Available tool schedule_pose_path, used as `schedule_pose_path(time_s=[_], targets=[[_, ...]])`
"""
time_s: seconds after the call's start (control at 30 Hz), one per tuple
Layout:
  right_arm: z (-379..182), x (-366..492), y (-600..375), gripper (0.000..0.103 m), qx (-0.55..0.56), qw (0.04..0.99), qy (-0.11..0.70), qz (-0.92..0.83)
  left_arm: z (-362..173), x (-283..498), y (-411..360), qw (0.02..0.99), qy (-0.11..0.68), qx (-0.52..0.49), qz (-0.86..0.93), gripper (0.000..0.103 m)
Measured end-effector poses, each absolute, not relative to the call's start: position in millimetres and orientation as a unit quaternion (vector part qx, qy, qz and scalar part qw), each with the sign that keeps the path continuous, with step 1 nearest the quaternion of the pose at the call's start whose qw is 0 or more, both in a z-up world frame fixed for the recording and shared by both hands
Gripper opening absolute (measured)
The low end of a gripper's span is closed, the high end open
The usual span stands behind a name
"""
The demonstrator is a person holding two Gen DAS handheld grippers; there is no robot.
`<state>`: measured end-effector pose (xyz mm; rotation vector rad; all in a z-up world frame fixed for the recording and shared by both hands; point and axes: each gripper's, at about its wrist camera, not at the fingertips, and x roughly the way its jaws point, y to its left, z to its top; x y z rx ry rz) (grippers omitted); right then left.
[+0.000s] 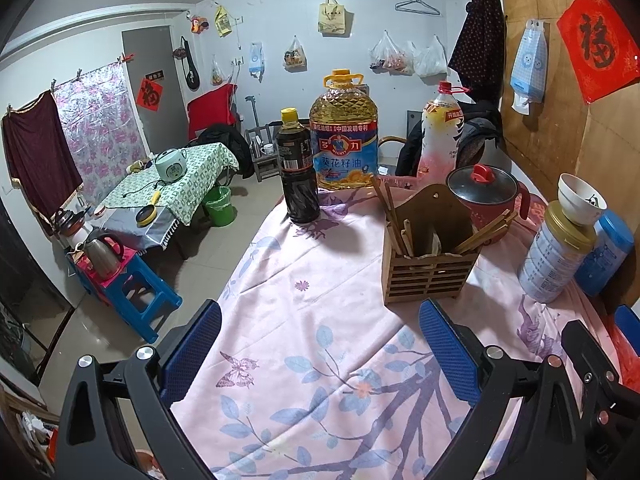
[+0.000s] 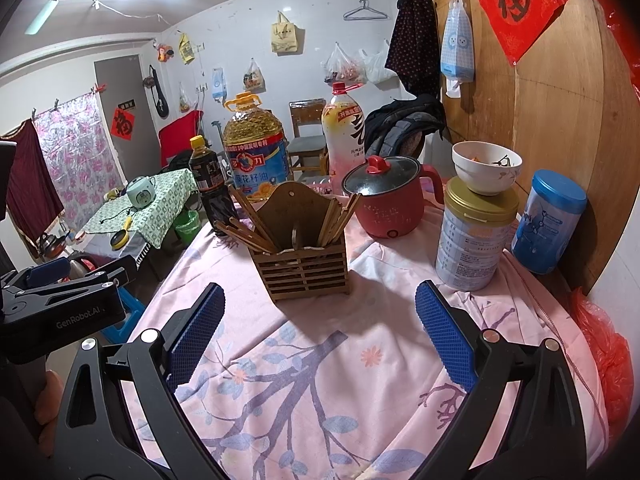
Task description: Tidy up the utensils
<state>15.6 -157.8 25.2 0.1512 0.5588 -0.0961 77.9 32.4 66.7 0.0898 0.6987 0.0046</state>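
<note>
Both grippers hover empty over the pink floral tablecloth [image 2: 320, 360] — left gripper [image 1: 320, 344] and right gripper [image 2: 318, 328] each with blue-padded fingers spread apart. The slatted bamboo utensil holder [image 2: 304, 264], with wooden chopsticks [image 2: 256, 220] fanned inside, stands mid-table, near the red electric pot [image 2: 390, 204] toward the far edge.

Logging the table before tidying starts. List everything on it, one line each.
Chopstick holder: one, wooden, mid-table.
Chopsticks: several, wooden, in the holder.
Electric pot: one, red, behind the holder.
Tin: one, gold lid, right.
Bowl: one, white, on the tin.
Canister: one, blue, far right.
Oil jug: one, yellow, back.
Dark bottle: one, back left.
Left gripper: open.
Right gripper: open.
</note>
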Motion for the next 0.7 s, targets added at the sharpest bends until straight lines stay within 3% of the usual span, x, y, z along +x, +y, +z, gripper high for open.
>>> schedule_pose_path(time_s=[0.7], targets=[[23.8, 16.1, -159.6, 0.093, 0.076, 0.957, 0.276, -0.048, 64.3, 79.9, 30.6, 0.939, 0.341, 0.05, -0.001, 0.097]])
